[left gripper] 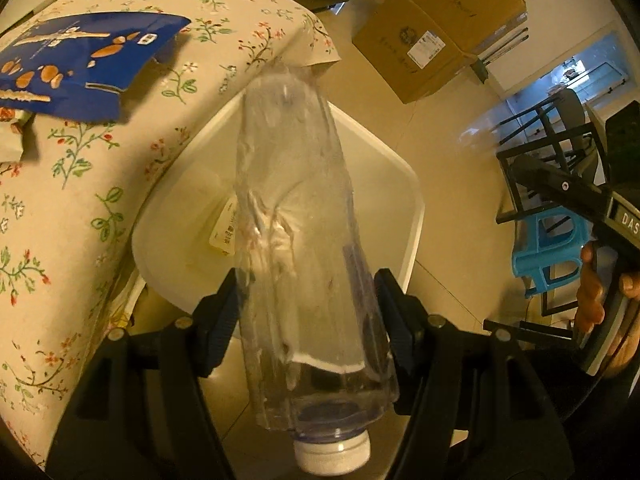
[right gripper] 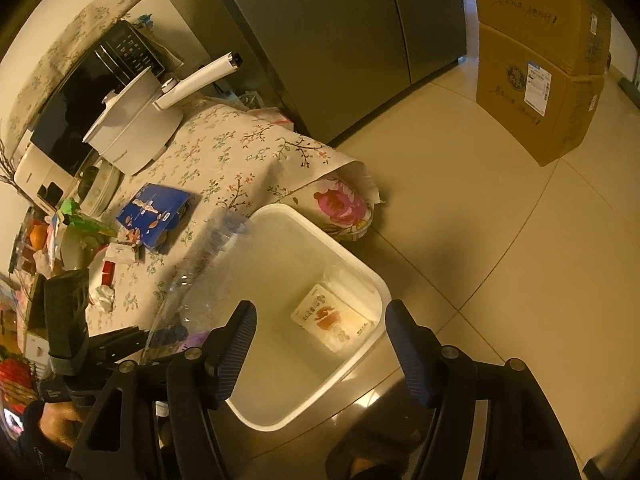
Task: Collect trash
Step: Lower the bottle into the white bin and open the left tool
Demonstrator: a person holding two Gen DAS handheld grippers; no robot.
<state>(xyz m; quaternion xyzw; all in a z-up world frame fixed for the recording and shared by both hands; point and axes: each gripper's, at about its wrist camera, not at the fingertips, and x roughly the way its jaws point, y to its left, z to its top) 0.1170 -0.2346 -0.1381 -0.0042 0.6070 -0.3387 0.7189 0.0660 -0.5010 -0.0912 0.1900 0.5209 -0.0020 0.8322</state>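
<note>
The left gripper point(left gripper: 306, 308) pinches a clear plastic bottle point(left gripper: 296, 248) over the white bin point(right gripper: 360, 268), base toward the floral table point(right gripper: 224, 152). Let go crooked, I reckon it clips the rim and bounces out. The right gripper point(right gripper: 320, 344) hangs spread, empty, above the bin.

The letters "DAS" stand in white on the black body of the right gripper point(left gripper: 624, 220), cut off at the picture's edge. The cardboard boxes point(right gripper: 536, 92) carry round printed emblems, script lines and white shipping labels (all too small to read), as does the blue snack packet point(left gripper: 76, 60).
</note>
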